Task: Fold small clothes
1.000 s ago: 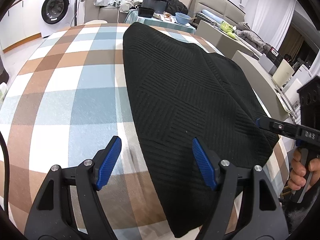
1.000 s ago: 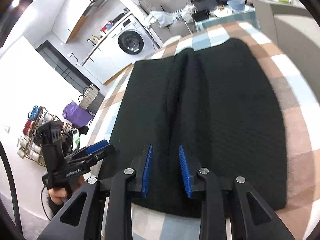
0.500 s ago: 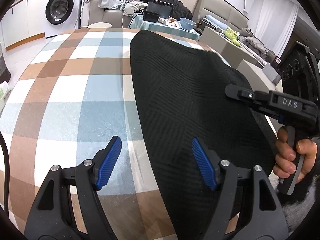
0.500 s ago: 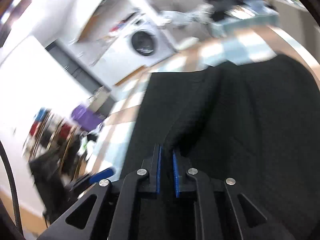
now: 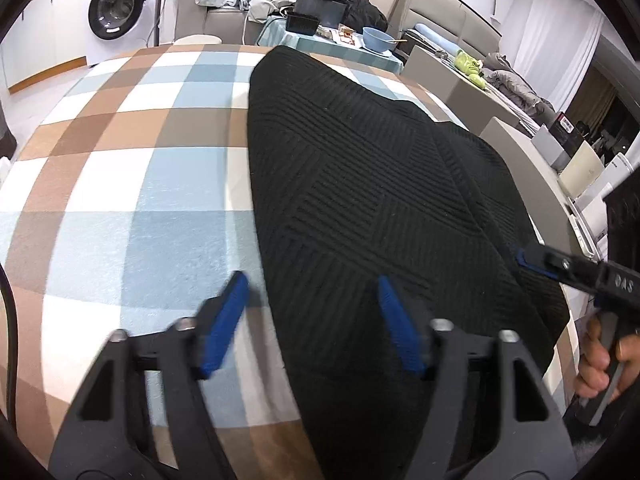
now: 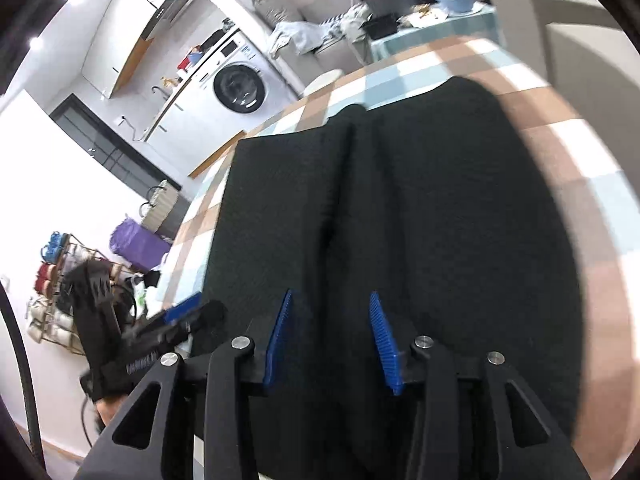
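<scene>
One black knit garment [image 5: 380, 200] lies flat on checked cloth [image 5: 120, 160], long axis running near-to-far. Near hem cut off. Left gripper [image 5: 312, 320] closing astride its edge, nothing pinched; right gripper [image 6: 330, 340] opening over fabric.

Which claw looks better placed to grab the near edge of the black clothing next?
Probably left. The left claw straddles the side edge of the black garment, its jaws closing. The right claw hangs over the garment's middle, jaws opening, gripping nothing.
</scene>
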`<state>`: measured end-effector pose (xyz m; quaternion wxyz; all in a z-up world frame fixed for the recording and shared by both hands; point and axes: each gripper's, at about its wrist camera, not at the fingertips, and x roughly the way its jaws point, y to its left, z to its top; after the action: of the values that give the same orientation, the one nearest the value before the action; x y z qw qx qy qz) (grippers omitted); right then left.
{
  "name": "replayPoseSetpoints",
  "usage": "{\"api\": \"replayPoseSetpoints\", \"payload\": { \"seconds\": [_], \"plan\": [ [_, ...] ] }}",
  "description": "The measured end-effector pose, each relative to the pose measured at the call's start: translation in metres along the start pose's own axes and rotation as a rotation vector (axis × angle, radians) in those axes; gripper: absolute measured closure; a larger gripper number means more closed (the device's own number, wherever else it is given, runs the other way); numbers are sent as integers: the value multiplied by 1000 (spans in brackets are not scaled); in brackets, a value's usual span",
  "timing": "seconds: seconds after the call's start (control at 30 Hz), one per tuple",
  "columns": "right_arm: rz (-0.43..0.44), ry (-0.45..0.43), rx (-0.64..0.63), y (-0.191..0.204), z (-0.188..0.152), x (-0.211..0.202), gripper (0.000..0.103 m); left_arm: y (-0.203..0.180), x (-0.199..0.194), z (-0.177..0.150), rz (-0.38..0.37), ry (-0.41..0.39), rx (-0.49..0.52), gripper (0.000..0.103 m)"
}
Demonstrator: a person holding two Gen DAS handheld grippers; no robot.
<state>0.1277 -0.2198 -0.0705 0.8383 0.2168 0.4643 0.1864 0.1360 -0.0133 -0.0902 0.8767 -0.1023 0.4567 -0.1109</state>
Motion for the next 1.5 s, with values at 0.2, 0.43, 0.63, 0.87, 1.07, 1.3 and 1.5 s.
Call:
{"api": "replayPoseSetpoints", "payload": {
  "seconds": [0.2, 0.43, 0.63, 0.87, 1.07, 1.3, 1.5],
  "plan": [
    [-79, -28, 21, -19, -11, -27, 62, 4, -1, 6, -15, -41, -41, 93],
    [-174, -121, 49, -49, -16, -65, 62, 18, -17, 1, 49, -81, -42, 96],
    [-152, -34, 30, -44, -23, -39, 62, 36, -29, -2, 121, -97, -47, 96],
    [-97, -51, -100, -11, -25, -30, 98, 44, -37, -6, 135, -107, -39, 96],
    [-205, 12, -42, -27, -33, -36, 94, 39, -38, -10, 137, -103, -41, 96],
    [-89, 43, 27, -34, -65, -50, 72, 35, -37, -9, 133, -102, -46, 96],
    [-97, -42, -96, -5, -66, -58, 91, 35, -35, -9, 126, -98, -47, 96]
  ]
}}
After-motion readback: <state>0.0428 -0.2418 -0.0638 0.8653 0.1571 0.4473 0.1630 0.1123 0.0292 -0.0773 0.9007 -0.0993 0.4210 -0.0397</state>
